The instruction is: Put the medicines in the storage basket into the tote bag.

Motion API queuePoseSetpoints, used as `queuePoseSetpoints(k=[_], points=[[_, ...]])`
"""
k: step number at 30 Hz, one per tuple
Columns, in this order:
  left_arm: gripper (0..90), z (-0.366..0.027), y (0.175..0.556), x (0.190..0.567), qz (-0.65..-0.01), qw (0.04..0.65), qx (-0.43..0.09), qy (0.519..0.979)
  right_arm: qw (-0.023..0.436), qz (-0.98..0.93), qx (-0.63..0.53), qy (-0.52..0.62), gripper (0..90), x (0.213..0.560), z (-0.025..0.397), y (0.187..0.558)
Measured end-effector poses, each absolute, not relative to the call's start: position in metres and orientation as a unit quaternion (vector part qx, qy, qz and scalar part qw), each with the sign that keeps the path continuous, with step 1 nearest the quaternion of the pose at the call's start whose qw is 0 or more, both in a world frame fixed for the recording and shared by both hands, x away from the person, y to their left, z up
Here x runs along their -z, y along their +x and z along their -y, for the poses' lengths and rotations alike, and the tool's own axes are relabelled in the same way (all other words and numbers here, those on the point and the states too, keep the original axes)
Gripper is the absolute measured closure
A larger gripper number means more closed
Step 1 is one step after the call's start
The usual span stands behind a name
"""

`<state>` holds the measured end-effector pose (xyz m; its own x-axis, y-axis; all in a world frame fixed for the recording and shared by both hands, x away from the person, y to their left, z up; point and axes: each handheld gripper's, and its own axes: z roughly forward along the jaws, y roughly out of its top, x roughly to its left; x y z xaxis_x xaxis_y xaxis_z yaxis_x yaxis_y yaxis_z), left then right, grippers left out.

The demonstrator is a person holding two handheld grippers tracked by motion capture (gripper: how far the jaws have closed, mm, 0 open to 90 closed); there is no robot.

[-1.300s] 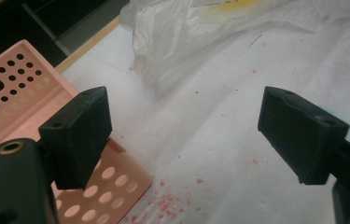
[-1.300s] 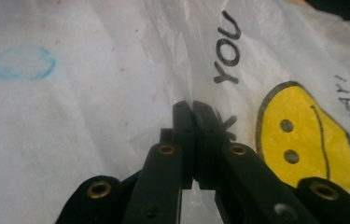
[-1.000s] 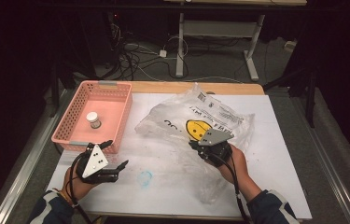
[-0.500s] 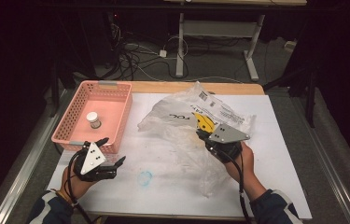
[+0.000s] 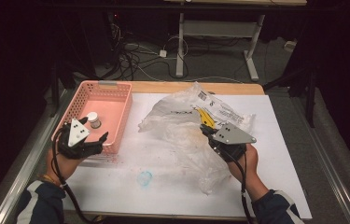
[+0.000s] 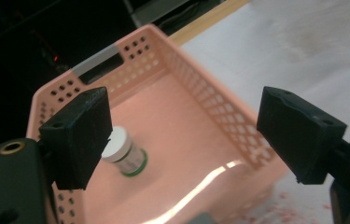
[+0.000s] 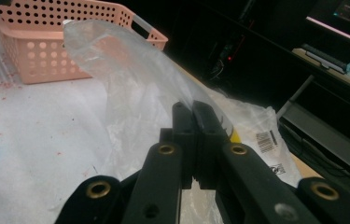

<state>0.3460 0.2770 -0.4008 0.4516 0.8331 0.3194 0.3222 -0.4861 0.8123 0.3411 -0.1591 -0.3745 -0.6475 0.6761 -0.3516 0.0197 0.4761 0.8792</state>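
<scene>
Right gripper (image 5: 206, 131) clamped on crumpled clear plastic bag (image 5: 182, 135) mid-table; bag's long axis runs near-right to far-left. Left gripper (image 6: 186, 135) spread wide, over pink perforated basket (image 5: 116, 100) holding small white-capped jar (image 6: 123, 151).

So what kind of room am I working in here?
Probably a lab or workshop, not a home: a paper-covered table, loose cables on the dark floor, and a metal desk frame behind.

Small jar (image 6: 125, 151) partly behind the left gripper's fingers (image 6: 77, 135), its label blurred.
</scene>
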Motion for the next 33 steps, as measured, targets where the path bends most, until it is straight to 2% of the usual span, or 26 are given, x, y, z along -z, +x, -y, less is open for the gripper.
queuePoseSetpoints(k=[8,17,18,25,27,30,33], points=[[17.8,-0.297,0.392,0.388,-0.408,0.297,-0.329,0.798,0.357,-0.777,-0.469,0.220,90.0,0.370,0.161,0.341],[20.0,-0.302,0.449,0.395,-0.449,0.223,-0.274,0.820,0.341,-0.787,-0.471,0.206,90.0,0.374,0.161,0.343],[25.6,-0.303,0.456,0.398,-0.456,0.222,-0.262,0.821,0.337,-0.789,-0.472,0.204,90.0,0.375,0.161,0.344],[33.1,-0.319,0.488,0.423,-0.504,0.167,-0.211,0.821,0.334,-0.791,-0.473,0.197,90.0,0.374,0.164,0.343],[34.3,-0.319,0.493,0.425,-0.506,0.157,-0.203,0.824,0.331,-0.791,-0.474,0.200,90.0,0.375,0.165,0.344],[42.8,-0.317,0.498,0.429,-0.495,0.144,-0.184,0.837,0.328,-0.792,-0.474,0.200,90.0,0.376,0.166,0.345],[45.2,-0.318,0.502,0.433,-0.498,0.142,-0.169,0.838,0.328,-0.793,-0.473,0.202,90.0,0.376,0.167,0.345]])
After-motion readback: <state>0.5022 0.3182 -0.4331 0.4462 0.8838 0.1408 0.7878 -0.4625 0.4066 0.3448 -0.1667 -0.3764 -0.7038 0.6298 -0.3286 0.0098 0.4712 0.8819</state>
